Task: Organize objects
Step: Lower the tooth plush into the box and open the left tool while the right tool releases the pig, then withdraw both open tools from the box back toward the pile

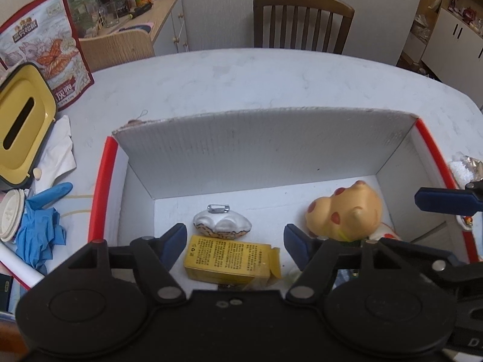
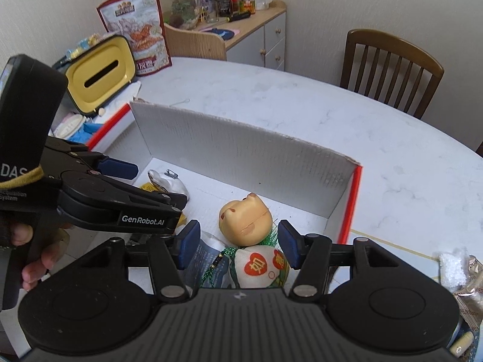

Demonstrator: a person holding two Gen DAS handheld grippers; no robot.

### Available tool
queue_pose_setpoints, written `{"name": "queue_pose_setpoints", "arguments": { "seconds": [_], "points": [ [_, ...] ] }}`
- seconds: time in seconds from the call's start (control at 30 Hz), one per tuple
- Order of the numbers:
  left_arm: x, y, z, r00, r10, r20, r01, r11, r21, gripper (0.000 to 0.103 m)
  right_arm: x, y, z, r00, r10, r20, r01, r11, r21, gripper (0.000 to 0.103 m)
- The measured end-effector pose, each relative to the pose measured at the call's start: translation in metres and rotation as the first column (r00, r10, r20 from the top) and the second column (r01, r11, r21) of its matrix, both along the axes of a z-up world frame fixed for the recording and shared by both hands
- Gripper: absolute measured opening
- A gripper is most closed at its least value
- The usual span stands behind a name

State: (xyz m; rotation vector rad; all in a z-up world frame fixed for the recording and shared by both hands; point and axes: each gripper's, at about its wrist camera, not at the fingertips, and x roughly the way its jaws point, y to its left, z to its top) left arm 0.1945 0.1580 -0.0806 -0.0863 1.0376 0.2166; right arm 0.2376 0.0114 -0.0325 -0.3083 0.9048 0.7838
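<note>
- Over the box (image 1: 265, 138), both grippers hung with their jaws apart and nothing between them: the left gripper (image 1: 232, 241) above the yellow carton (image 1: 229, 259), the right gripper (image 2: 237, 242) above the doll (image 2: 250, 241).
- Already inside the box lay the carton, a white shell-like piece (image 1: 222, 226) just behind it, and the doll toward the right wall.
- Outside it, on the table (image 1: 241, 81), blue gloves (image 1: 39, 229) and a yellow tissue box (image 1: 24, 120) sat to the left, seemingly not yet sorted.
- Risk, as I judged it: the two tools were close together, so a careless swing could knock one against the other or shove the doll onto the carton.
- A low pass over the box could also catch its raised back flap.
- Only the right view showed the doll's printed cloth body, its green cord and a hand (image 2: 33, 259) on the left tool; only the left view showed the carton's printed face and the gloves clearly.
</note>
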Motion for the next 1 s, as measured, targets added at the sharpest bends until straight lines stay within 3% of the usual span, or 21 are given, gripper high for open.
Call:
{"name": "queue_pose_setpoints", "arguments": {
  "seconds": [1.0],
  "points": [
    [-0.044,-0.097,0.072,0.979,-0.071,0.189,0.071,0.997,0.007,0.075,-0.033,-0.116,0.069,0.995,-0.064,0.073,0.050,0.983,0.174,0.062]
  ]
}}
